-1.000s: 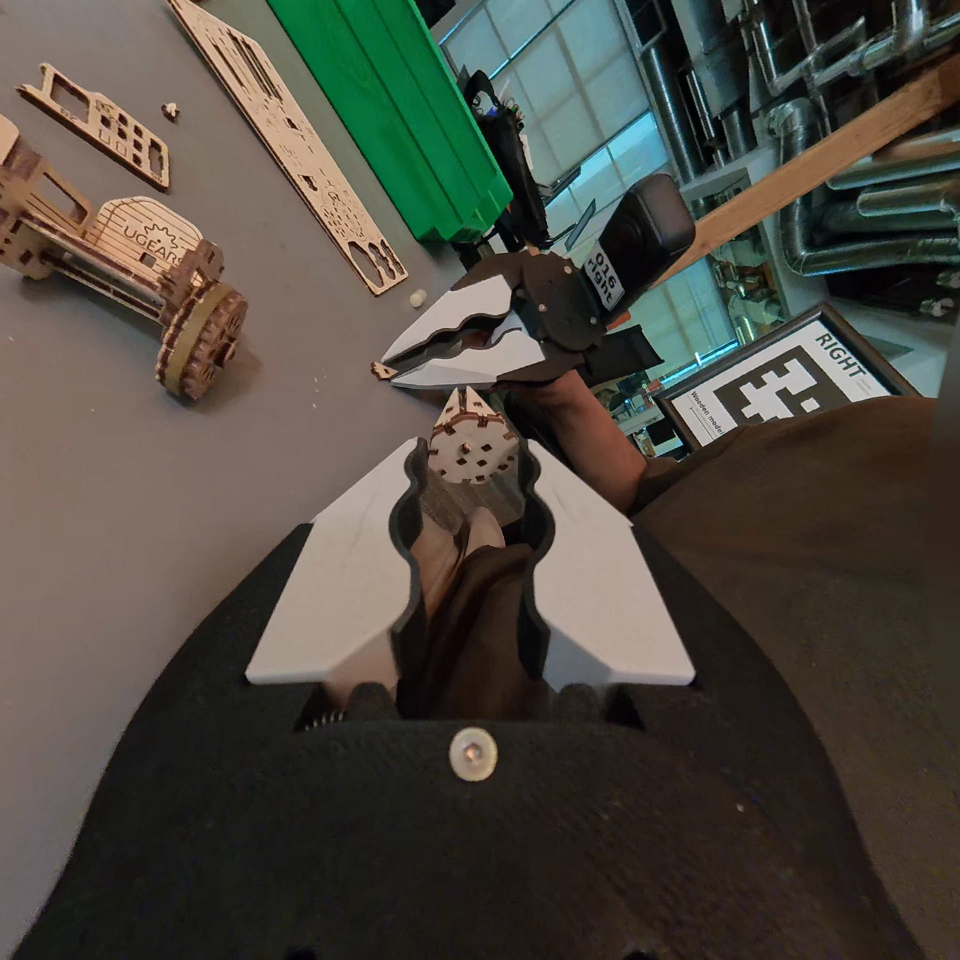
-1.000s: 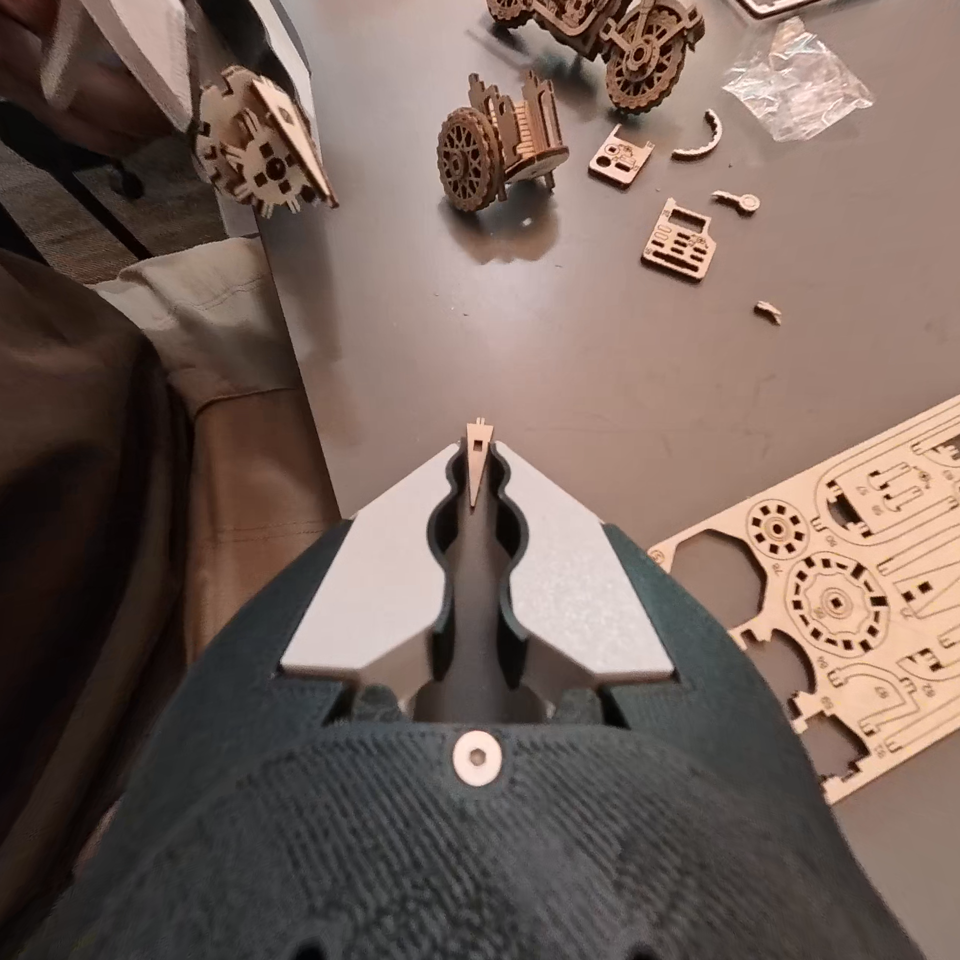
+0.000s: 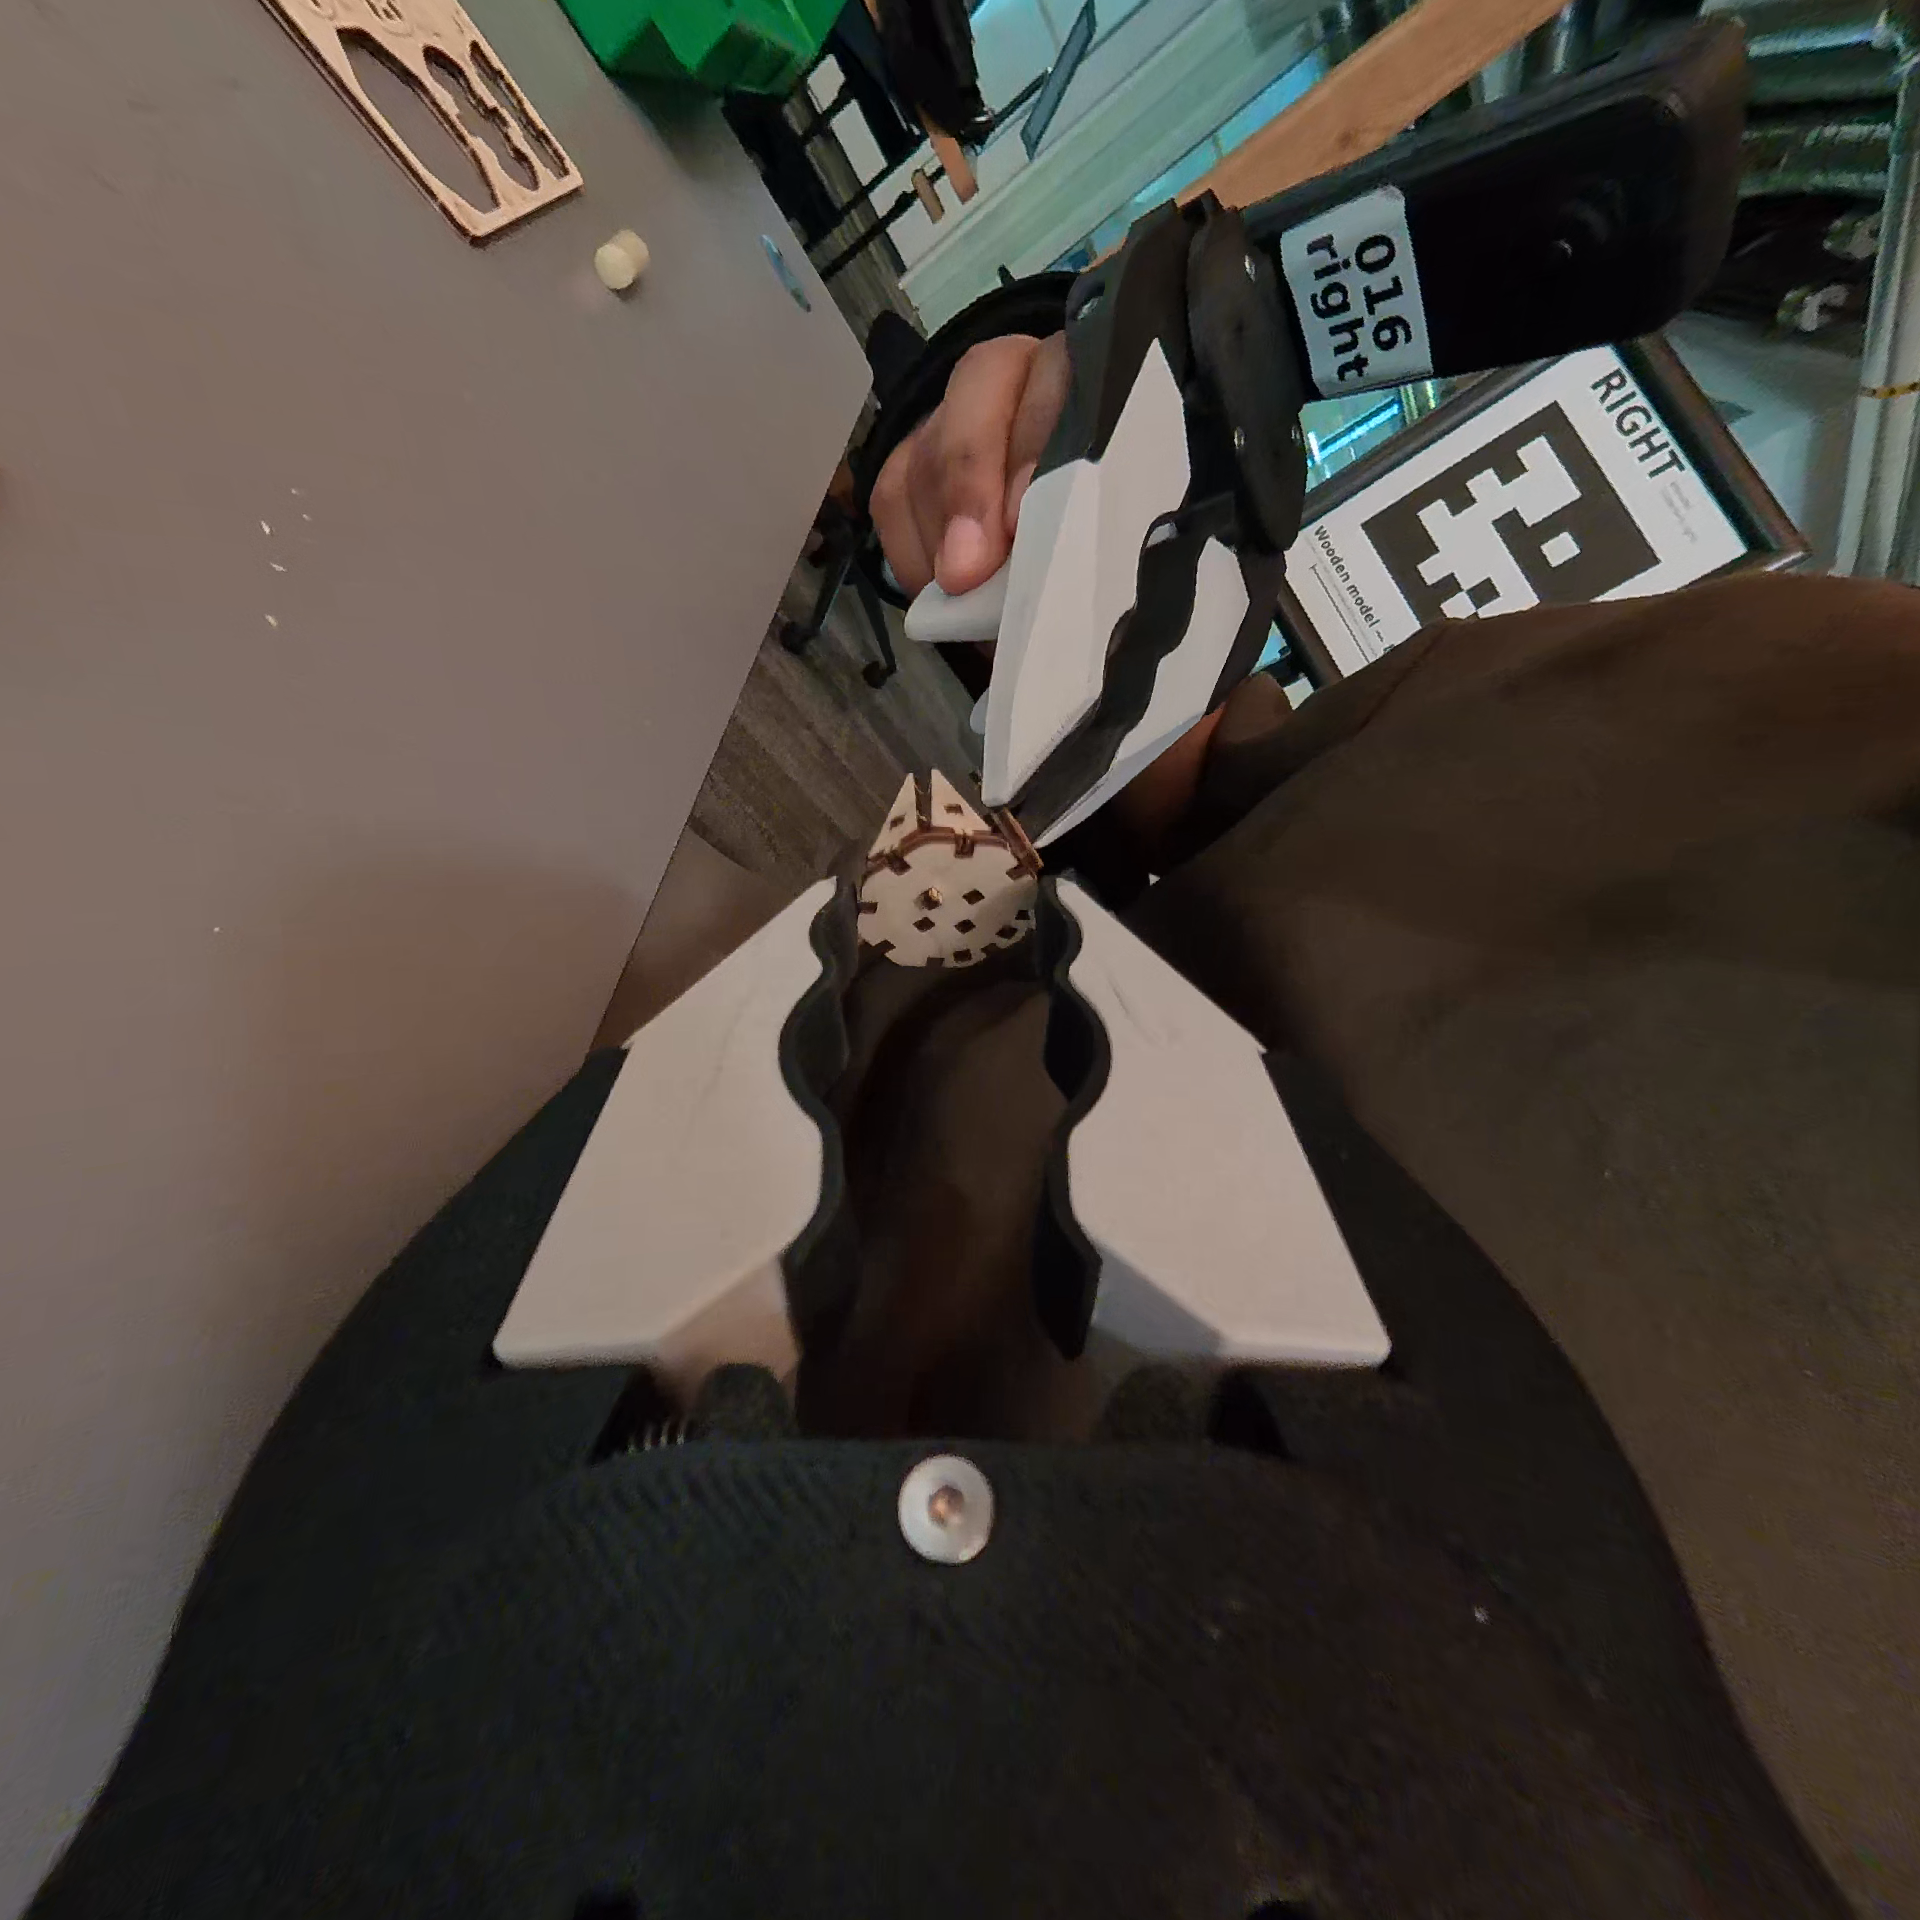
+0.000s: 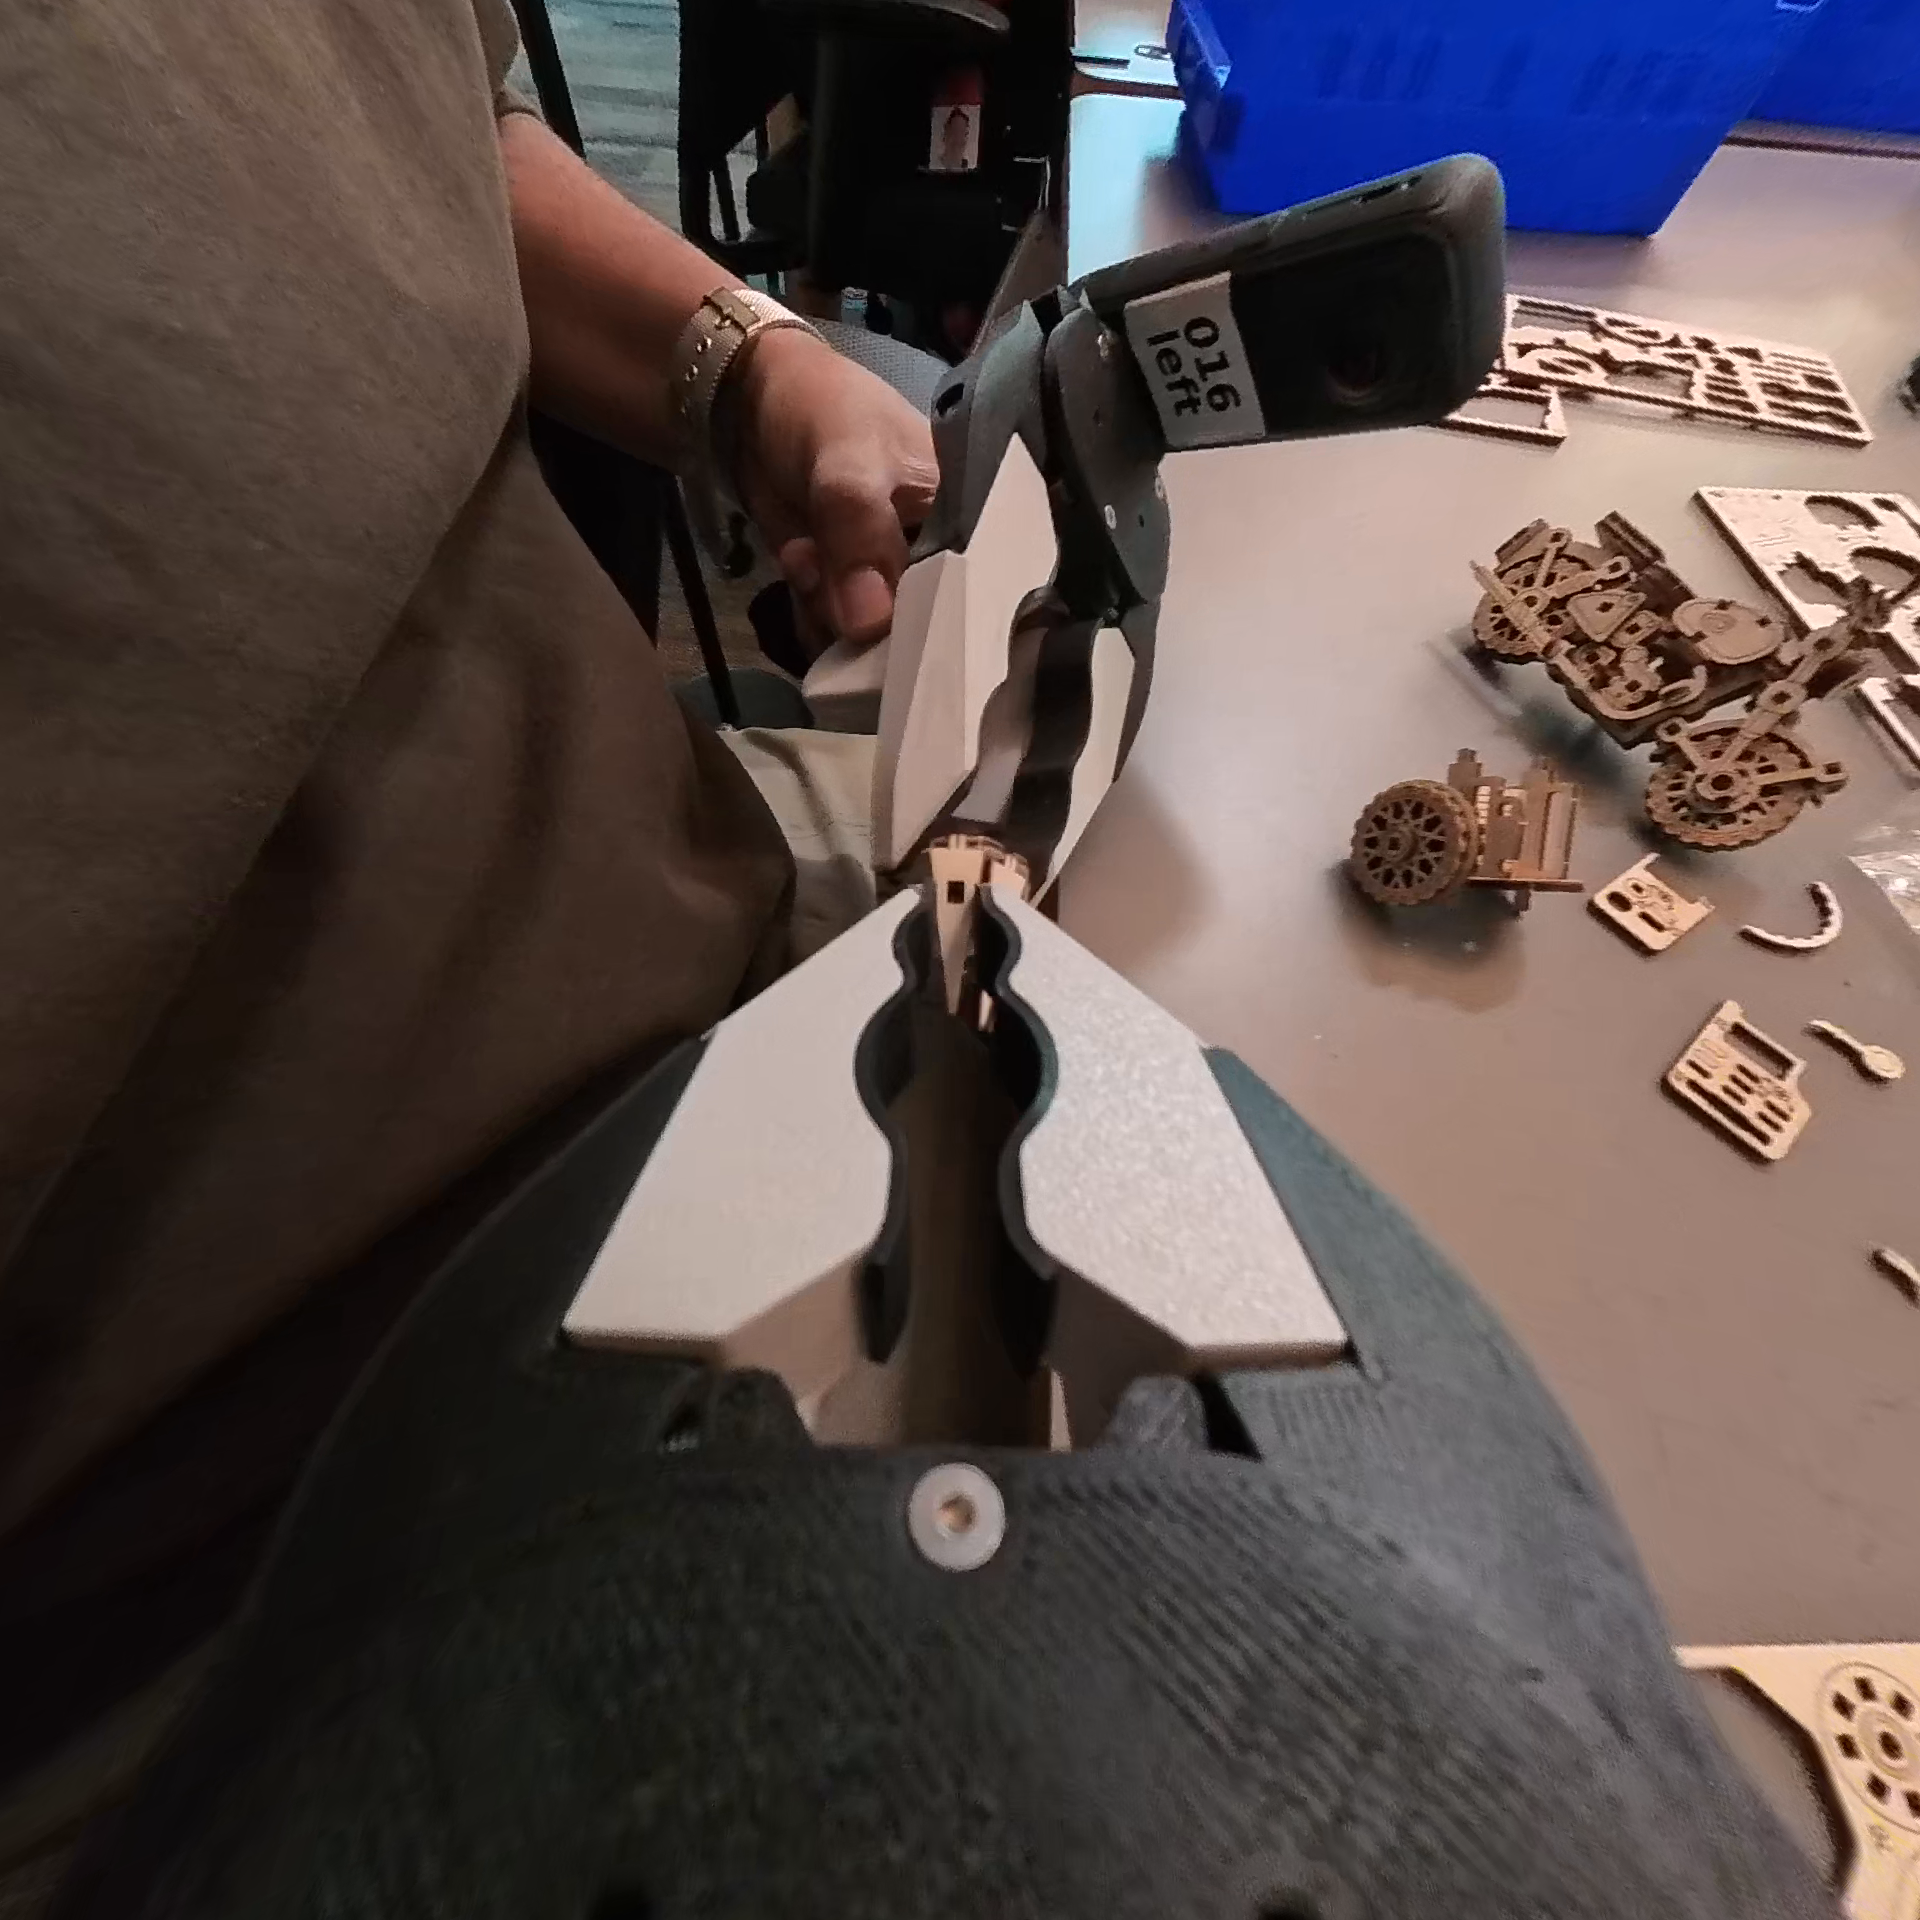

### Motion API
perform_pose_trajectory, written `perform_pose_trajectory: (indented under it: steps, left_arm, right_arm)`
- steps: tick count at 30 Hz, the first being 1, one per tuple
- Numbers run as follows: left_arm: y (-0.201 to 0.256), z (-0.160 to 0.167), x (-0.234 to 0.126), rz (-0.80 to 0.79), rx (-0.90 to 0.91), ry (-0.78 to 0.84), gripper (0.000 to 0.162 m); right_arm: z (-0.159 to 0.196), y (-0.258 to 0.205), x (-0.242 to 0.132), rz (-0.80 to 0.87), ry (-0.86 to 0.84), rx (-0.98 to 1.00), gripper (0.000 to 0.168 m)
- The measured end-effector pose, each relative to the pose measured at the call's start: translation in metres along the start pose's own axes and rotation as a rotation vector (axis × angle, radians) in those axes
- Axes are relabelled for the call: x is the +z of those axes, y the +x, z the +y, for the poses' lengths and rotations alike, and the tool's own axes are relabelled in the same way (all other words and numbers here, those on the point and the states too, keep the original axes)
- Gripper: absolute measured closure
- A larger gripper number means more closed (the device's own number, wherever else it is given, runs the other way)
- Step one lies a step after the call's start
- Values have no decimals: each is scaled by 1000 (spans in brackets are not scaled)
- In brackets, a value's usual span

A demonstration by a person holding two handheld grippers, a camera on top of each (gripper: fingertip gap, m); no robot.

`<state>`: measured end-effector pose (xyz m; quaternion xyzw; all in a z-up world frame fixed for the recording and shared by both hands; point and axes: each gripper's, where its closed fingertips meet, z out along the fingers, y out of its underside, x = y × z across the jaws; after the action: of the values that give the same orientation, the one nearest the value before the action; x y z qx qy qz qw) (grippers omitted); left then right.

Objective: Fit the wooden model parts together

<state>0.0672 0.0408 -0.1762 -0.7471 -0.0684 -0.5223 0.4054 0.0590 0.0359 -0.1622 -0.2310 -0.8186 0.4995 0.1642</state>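
1. The left gripper (image 3: 948,914) pinches the round wooden hub (image 3: 943,902) at its tips.
2. The right gripper (image 4: 961,935) is nearly closed on a thin wooden fin (image 4: 951,925).
3. The fin touches the hub at 1 o'clock.
4. Both are held off the table (image 4: 1455,1195).

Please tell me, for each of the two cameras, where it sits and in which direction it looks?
Left wrist view: on the left tongs, looking past the table edge at the notched wooden hub; a hand shows.
Right wrist view: on the right tongs, facing the table; thin wooden piece.
Shared: hub, both tongs.
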Motion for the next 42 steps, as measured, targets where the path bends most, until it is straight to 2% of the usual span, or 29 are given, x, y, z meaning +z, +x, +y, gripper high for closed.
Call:
perform_pose_trajectory:
  steps: [1, 14, 33, 42]
  left_arm:
    - [-1, 0, 0, -3, 0, 2, 130]
    - [8, -1, 2, 67, -41, 23, 131]
    - [8, -3, 3, 87, -82, 35, 130]
    - [-3, -28, -3, 60, -65, 97, 130]
  right_arm:
    - [1, 0, 0, -3, 2, 6, 163]
    - [-7, -2, -4, -57, 92, 88, 163]
    - [-5, -3, -6, -63, 86, 68, 163]
    - [-8, 23, -9, 9, 90, 52, 163]
